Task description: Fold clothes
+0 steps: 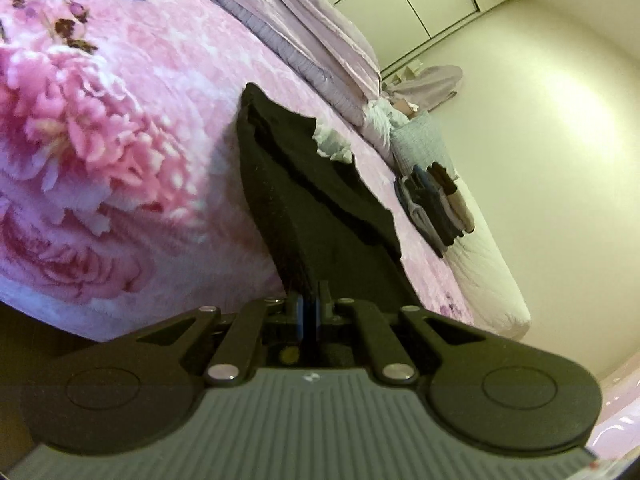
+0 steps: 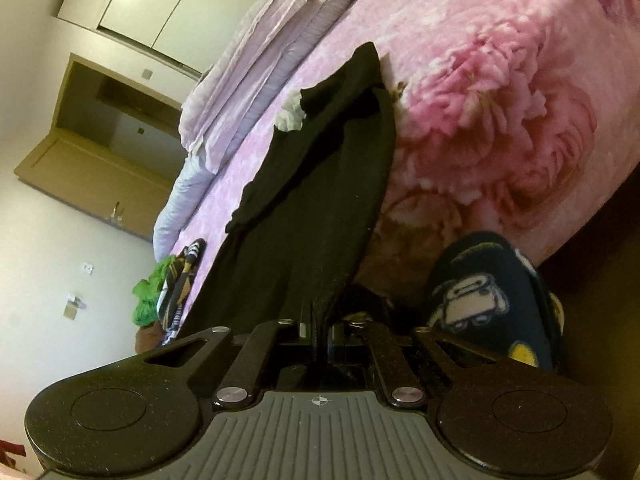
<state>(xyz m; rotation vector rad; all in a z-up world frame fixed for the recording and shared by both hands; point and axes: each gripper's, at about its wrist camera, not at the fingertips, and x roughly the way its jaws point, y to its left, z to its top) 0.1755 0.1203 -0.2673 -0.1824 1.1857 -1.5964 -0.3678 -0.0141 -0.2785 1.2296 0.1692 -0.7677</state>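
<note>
A black garment [image 1: 304, 196] lies stretched across the pink flowered bedspread [image 1: 120, 120], with a bit of white trim [image 1: 332, 142] showing at its far side. My left gripper [image 1: 309, 300] is shut on the garment's near edge, the cloth pinched between its jaws. In the right wrist view the same black garment [image 2: 320, 192] runs up the pink bedspread [image 2: 500, 100], and my right gripper [image 2: 318, 320] is shut on another part of its near edge. Both grippers hold the cloth taut off the bed's edge.
A stack of folded clothes [image 1: 436, 204] sits near the bed's far edge. Unfolded striped and green clothes [image 2: 172, 284] lie in a heap on the bed. Lilac pillows and a duvet [image 1: 304, 40] lie at the head. A person's patterned trouser leg [image 2: 488, 300] stands beside the bed.
</note>
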